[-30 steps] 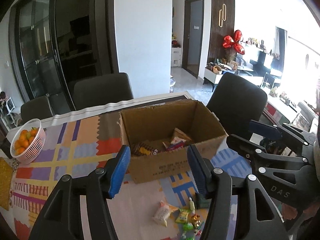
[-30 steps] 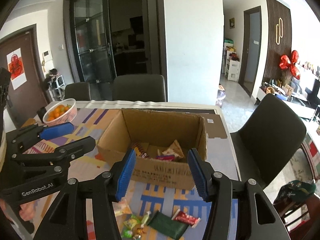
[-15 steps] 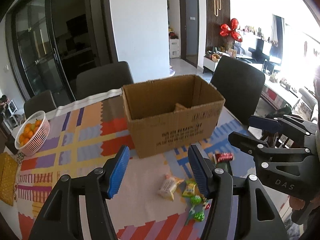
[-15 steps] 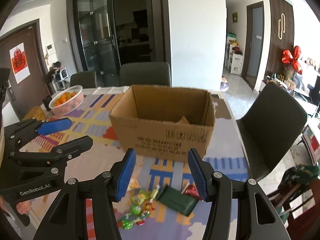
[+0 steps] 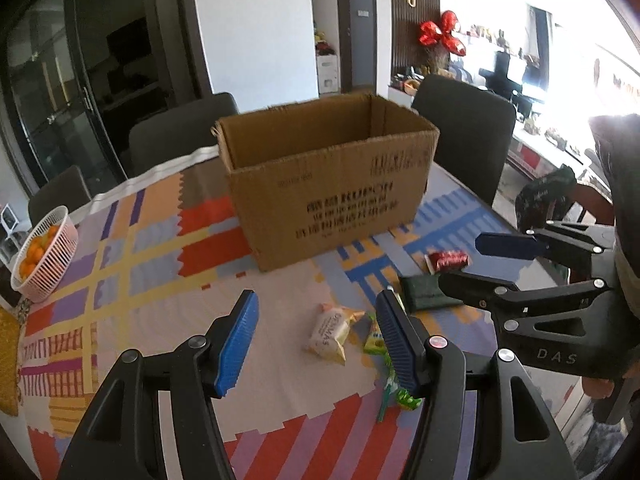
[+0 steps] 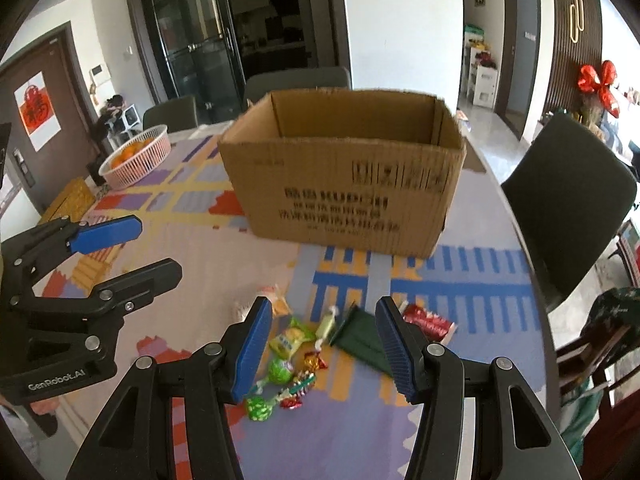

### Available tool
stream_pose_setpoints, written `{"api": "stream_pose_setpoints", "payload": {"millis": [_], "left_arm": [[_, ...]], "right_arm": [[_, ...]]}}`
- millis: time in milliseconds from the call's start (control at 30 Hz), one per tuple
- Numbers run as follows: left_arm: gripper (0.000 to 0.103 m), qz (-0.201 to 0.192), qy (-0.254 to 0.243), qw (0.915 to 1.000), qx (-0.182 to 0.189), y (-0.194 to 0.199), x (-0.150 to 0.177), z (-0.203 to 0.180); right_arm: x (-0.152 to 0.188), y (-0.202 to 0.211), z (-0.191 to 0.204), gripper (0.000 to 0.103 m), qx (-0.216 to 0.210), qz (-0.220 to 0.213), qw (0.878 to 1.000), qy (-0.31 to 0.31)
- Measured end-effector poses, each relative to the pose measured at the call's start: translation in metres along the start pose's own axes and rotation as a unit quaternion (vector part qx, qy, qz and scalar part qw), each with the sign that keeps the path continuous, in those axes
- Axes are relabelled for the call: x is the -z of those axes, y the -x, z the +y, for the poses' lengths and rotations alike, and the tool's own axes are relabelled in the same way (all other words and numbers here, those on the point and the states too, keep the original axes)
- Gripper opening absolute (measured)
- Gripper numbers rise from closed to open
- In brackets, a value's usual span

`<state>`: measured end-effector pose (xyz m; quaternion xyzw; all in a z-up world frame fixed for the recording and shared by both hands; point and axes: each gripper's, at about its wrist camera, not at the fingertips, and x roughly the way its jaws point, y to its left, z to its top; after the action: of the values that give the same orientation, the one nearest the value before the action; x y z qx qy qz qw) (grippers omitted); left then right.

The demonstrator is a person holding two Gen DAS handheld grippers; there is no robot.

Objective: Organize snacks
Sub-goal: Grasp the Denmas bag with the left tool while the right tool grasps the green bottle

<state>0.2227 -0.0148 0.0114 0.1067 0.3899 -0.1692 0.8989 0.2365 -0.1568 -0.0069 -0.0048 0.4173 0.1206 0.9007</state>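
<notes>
An open cardboard box (image 5: 332,196) (image 6: 344,196) stands on the patterned tablecloth. In front of it lie loose snacks: a white packet (image 5: 330,334), a dark green packet (image 5: 424,294) (image 6: 360,338), a red packet (image 5: 448,260) (image 6: 428,324), a yellow-green sweet (image 6: 290,338) and several small wrapped candies (image 6: 280,372). My left gripper (image 5: 318,344) (image 6: 132,254) hovers open above the white packet, nothing between its pads. Over the green packet and the candies my right gripper (image 6: 324,350) (image 5: 480,266) hangs open and empty. From this low angle the box's inside is hidden.
A pink basket of oranges (image 5: 44,256) (image 6: 136,156) sits at the table's far left. Dark chairs (image 6: 568,196) stand around the table, one close at the right edge. A yellow mat (image 6: 68,200) lies near the basket. Bare cloth stretches left of the snacks.
Both grippers have sunk toward the table and pulled back from the box. Its inside has dropped out of sight, and the loose snacks now sit larger under the fingers. Jaw widths look unchanged.
</notes>
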Motion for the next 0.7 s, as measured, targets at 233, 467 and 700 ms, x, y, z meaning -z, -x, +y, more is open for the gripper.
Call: {"api": "stream_pose_setpoints", "payload": {"millis": [233, 467, 700], "left_arm": [[0.06, 0.022, -0.004, 0.9996, 0.015, -0.026, 0.015, 0.001], [0.06, 0.042, 0.003, 0.9986, 0.032, -0.05, 0.026, 0.006], [0.059, 0.059, 0.01, 0.9971, 0.046, -0.072, 0.031, 0.011]], "right_arm": [[0.015, -0.022, 0.002, 0.054, -0.012, 0.018, 1.0, 0.001], [0.024, -0.044, 0.004, 0.046, -0.018, 0.036, 0.999, 0.005], [0.025, -0.067, 0.005, 0.035, -0.024, 0.058, 0.998, 0.005]]}}
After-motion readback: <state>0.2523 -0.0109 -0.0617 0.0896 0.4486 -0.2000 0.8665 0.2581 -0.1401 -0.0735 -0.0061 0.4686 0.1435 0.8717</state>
